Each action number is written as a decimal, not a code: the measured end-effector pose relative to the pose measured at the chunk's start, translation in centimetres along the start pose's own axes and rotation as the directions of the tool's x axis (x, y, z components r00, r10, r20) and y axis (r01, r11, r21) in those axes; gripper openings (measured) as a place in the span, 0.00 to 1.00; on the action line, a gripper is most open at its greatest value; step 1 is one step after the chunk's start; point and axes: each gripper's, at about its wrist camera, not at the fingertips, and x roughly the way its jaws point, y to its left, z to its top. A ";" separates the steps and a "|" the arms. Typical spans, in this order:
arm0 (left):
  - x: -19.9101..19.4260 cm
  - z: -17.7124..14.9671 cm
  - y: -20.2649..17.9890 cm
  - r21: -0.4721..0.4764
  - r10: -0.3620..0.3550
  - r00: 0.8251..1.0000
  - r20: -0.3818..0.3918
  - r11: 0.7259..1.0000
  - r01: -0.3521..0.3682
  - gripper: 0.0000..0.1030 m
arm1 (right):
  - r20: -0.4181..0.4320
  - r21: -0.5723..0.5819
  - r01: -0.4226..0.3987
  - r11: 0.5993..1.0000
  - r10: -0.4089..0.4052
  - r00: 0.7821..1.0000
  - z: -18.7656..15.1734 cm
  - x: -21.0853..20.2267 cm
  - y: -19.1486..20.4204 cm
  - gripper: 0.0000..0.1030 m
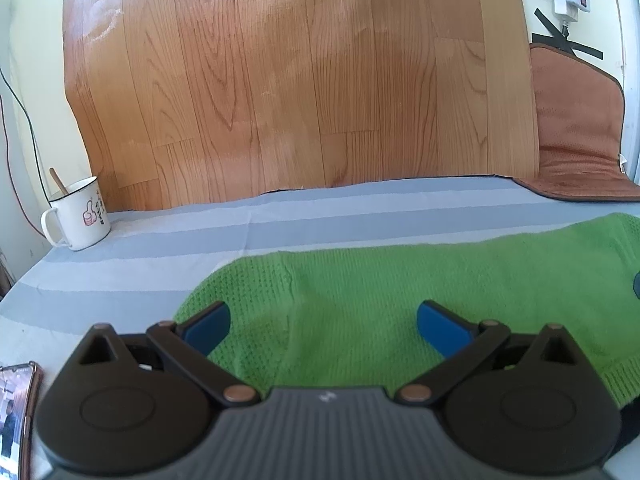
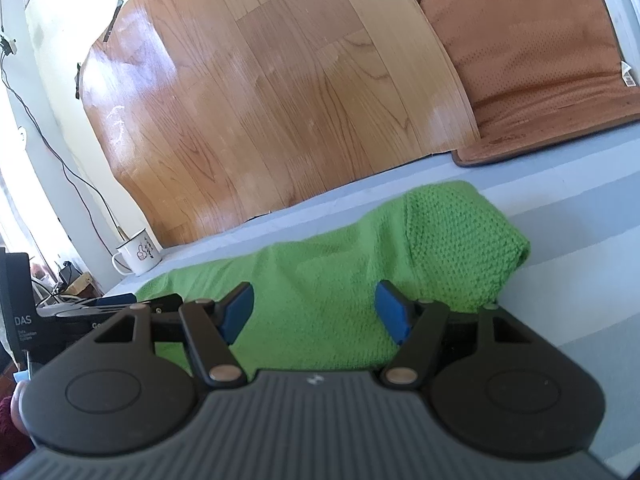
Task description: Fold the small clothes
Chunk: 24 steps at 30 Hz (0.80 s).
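A green knitted garment (image 1: 380, 300) lies spread on a grey-and-white striped cloth (image 1: 160, 264). My left gripper (image 1: 322, 330) is open with its blue pads (image 1: 208, 330) over the garment's left end, holding nothing. In the right wrist view the same garment (image 2: 320, 280) has its right end folded into a thick lump (image 2: 460, 236). My right gripper (image 2: 316, 312) is open above the garment's near edge, empty. The left gripper (image 2: 116, 304) shows at the left of that view.
A white enamel mug (image 1: 78, 216) with a stick in it stands at the back left. A phone (image 1: 16, 420) lies at the near left. A wood-pattern sheet (image 1: 300, 80) leans at the back, with a brown mat (image 2: 532, 60) at the back right.
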 end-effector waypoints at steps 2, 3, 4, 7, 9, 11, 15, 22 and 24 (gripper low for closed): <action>0.0 0.0 0.0 0.000 0.000 1.000 -0.001 1.000 0.000 1.00 | 0.000 0.000 0.000 1.000 0.000 1.000 0.0 0.0 0.0 0.68; 0.0 0.0 0.0 0.000 0.000 1.000 -0.001 1.000 0.000 1.00 | 0.000 0.000 0.000 1.000 0.000 1.000 0.0 0.0 0.0 0.68; 0.0 0.0 0.0 0.000 0.001 1.000 -0.001 1.000 -0.001 1.00 | 0.000 0.000 0.000 1.000 0.000 1.000 0.0 0.0 0.0 0.68; 0.0 0.0 -0.1 0.000 0.002 1.000 0.000 1.000 -0.002 1.00 | 0.000 0.000 0.001 1.000 -0.001 1.000 0.0 0.0 0.0 0.68; 0.1 0.0 -0.1 0.001 0.003 1.000 0.000 1.000 -0.003 1.00 | 0.000 0.000 0.001 1.000 -0.001 1.000 0.0 0.0 0.0 0.68; 0.1 -0.1 -0.1 0.002 0.004 1.000 0.000 1.000 -0.004 1.00 | 0.000 0.000 0.001 1.000 -0.001 1.000 0.0 0.0 0.0 0.68; 0.1 -0.2 -0.2 0.002 0.005 1.000 -0.001 1.000 -0.005 1.00 | 0.000 0.000 0.001 1.000 -0.001 1.000 0.0 0.0 0.0 0.68; 0.2 -0.1 -0.2 0.002 0.005 1.000 0.000 1.000 -0.005 1.00 | 0.000 0.000 0.002 1.000 -0.002 1.000 0.0 0.0 0.1 0.68; 0.2 -0.2 -0.2 0.000 0.004 1.000 0.001 1.000 -0.004 1.00 | 0.000 0.000 0.002 1.000 -0.002 1.000 0.0 0.0 0.1 0.68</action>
